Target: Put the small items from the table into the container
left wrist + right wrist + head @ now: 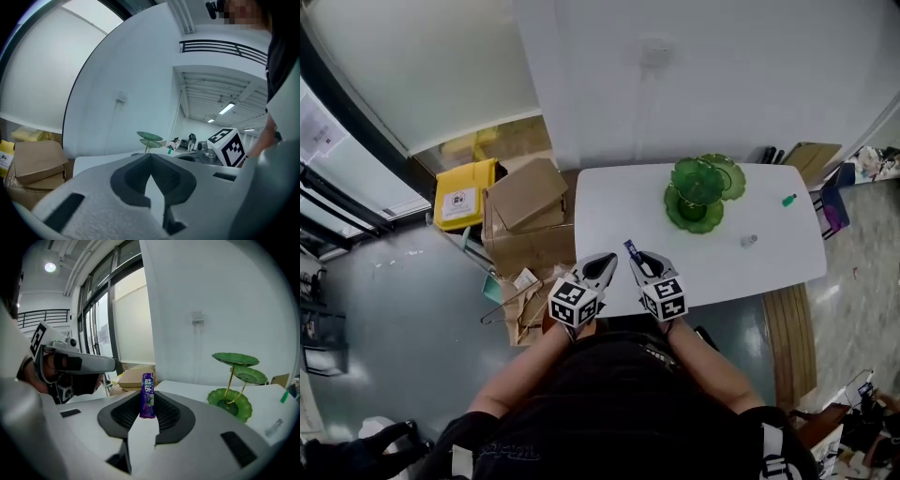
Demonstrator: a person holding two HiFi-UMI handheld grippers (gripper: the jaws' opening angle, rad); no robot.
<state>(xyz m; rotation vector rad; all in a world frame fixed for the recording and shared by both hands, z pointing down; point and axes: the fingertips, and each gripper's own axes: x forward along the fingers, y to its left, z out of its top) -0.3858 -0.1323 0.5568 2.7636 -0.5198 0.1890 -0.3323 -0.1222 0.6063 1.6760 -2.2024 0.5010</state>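
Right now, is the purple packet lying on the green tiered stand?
No, the purple packet stands upright, clamped in the right tool, apart from the green tiered stand on the table.

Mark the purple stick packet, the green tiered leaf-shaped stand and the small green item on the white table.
purple stick packet (148,397), right gripper view, its middle.
green tiered leaf-shaped stand (675,214), head view, bottom tray rim.
small green item (789,200), head view, its middle.
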